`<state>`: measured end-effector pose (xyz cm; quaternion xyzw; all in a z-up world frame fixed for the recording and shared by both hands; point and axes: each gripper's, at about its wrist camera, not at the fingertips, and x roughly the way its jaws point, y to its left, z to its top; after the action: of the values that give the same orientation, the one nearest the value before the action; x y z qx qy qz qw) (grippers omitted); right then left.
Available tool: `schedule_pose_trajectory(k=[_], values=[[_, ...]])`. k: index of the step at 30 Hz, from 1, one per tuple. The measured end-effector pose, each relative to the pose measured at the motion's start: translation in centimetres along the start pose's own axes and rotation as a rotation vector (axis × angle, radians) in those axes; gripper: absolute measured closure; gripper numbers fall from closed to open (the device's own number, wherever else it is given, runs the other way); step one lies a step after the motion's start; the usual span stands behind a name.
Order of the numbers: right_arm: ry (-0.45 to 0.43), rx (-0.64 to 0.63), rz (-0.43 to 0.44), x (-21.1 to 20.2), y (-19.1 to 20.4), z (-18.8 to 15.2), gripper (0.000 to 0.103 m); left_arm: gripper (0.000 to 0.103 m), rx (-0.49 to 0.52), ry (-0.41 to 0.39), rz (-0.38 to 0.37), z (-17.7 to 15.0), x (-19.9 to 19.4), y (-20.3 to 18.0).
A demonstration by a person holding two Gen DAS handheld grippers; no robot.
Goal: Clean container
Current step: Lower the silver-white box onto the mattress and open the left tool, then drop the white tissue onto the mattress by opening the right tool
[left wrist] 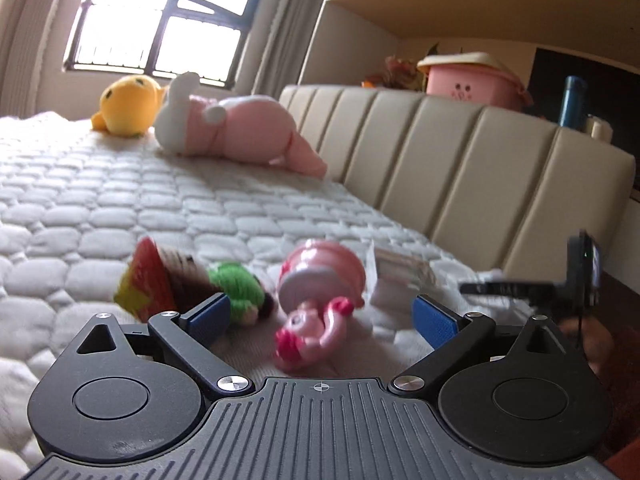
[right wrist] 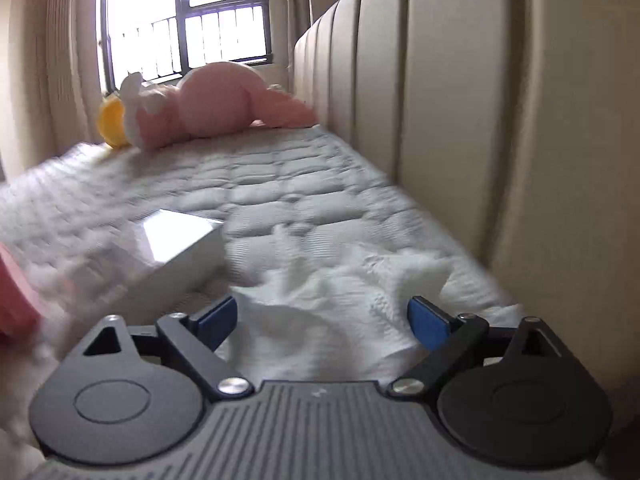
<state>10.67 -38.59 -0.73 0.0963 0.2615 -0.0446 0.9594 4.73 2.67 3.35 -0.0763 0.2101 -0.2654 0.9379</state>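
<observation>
Container (right wrist: 176,240) left of open right tongs (right wrist: 322,322)

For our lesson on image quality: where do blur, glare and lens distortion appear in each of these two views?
Left wrist view: the window is blown out white, the pink figurine near the open left gripper is smeared, and the headboard bows. Right wrist view: the mattress streaks with motion blur, and the white box shows glare.

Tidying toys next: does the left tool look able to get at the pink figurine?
Probably yes. The left tool is open, and the pink figurine lies on the mattress between its fingers, with nothing in between.
</observation>
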Motion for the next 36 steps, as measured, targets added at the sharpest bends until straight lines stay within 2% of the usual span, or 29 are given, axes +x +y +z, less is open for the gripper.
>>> schedule_pose_trajectory(k=[3, 5, 7, 8, 9, 10, 12, 13, 14, 16, 17, 19, 21, 26, 31, 36], values=[[0.022, -0.011, 0.134, 0.5, 1.9, 0.6, 0.009, 0.003, -0.027, 0.024, 0.003, -0.6, 1.1, 0.4], [0.053, 0.041, 0.213, 0.7, 2.4, 0.8, 0.009, 0.003, -0.026, 0.032, 0.015, -1.0, 1.4, 0.4], [0.03, 0.098, 0.275, 0.2, 2.2, 0.9, 0.009, 0.002, -0.023, 0.04, 0.028, -1.4, 1.8, 0.4], [-0.006, 0.118, 0.268, -0.5, 1.8, 1.1, 0.009, 0.002, -0.015, 0.043, 0.035, -1.6, 1.8, 0.5], [-0.043, 0.134, 0.252, -1.2, 1.4, 1.3, 0.009, 0.002, -0.008, 0.045, 0.044, -1.8, 1.7, 0.4], [-0.077, 0.134, 0.198, -1.7, 1.0, 1.6, 0.008, 0.002, -0.006, 0.044, 0.052, -1.9, 1.6, 0.6], [-0.092, 0.092, 0.036, -1.8, 0.1, 2.2, 0.008, 0.001, -0.029, 0.031, 0.064, -1.8, 1.6, 1.2], [-0.075, 0.061, -0.041, -1.5, -0.5, 2.4, 0.014, 0.001, -0.041, 0.024, 0.07, -1.7, 1.6, 1.5], [-0.048, 0.033, -0.092, -1.1, -1.0, 2.5, 0.026, 0.001, -0.048, 0.018, 0.077, -1.5, 1.7, 1.6], [0.006, 0.014, -0.124, -0.1, -2.0, 2.2, 0.041, 0.001, -0.059, 0.005, 0.09, -1.1, 2.0, 1.8], [0.039, 0.026, -0.12, 0.4, -2.4, 1.9, 0.042, 0.001, -0.056, 0.003, 0.101, -0.9, 2.3, 1.9], [0.089, 0.077, -0.064, 1.5, -2.6, 1.3, 0.042, 0.001, -0.055, 0.008, 0.106, -0.6, 3.1, 2.1], [0.087, 0.078, -0.004, 2.3, -1.4, 1.3, 0.037, 0.001, -0.068, 0.021, 0.092, -0.3, 4.2, 2.2], [0.126, -0.077, 0.074, 5.3, 4.0, 2.6, 0.039, 0.0, -0.112, 0.027, 0.065, 0.0, 6.3, 2.5], [0.159, -0.179, 0.196, 7.5, 8.4, 3.4, 0.034, 0.0, -0.059, 0.002, 0.079, 0.2, 6.9, 2.2], [0.119, -0.311, 0.297, 7.1, 12.4, 4.2, 0.035, 0.0, -0.097, -0.06, 0.05, -0.3, 6.2, 2.9]])
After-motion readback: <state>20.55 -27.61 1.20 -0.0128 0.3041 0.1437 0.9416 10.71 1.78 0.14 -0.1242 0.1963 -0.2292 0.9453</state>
